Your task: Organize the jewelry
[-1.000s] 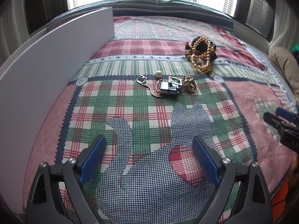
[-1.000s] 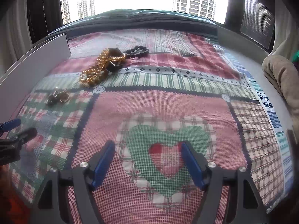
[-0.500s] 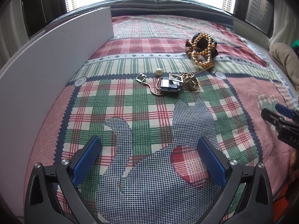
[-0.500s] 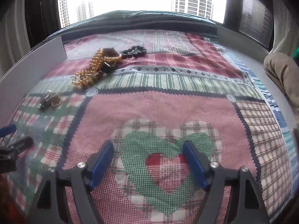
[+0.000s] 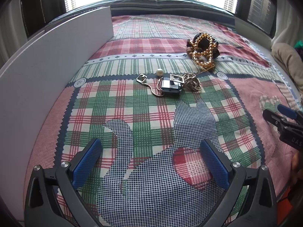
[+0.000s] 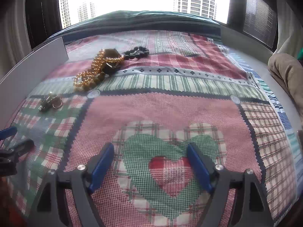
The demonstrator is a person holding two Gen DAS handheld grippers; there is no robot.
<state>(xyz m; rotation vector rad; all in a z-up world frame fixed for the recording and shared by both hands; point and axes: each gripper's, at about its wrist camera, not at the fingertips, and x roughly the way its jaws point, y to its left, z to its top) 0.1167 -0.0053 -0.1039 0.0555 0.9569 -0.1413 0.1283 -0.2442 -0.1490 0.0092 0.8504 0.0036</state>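
Note:
A tangle of gold chain with a dark blue square pendant (image 5: 171, 88), a metal clasp (image 5: 141, 78) and a loose pearl (image 5: 159, 72) lies on the patchwork cloth ahead of my left gripper (image 5: 149, 158), which is open and empty well short of it. A pile of amber bead strands with a dark faceted piece (image 5: 203, 50) lies farther back right. In the right wrist view the amber beads (image 6: 92, 70), a black bead bracelet (image 6: 137, 52) and the small chain cluster (image 6: 50, 102) lie far left of my right gripper (image 6: 150, 165), open and empty over a heart patch.
A long white panel (image 5: 47, 71) stands along the left edge of the cloth. A beige cushion (image 6: 286, 71) lies at the right edge. The right gripper shows at the right of the left wrist view (image 5: 284, 121). A window with towers is behind.
Both grippers have drawn back and tilted slightly; the jewelry sits a little farther away in both views. Nothing was picked up.

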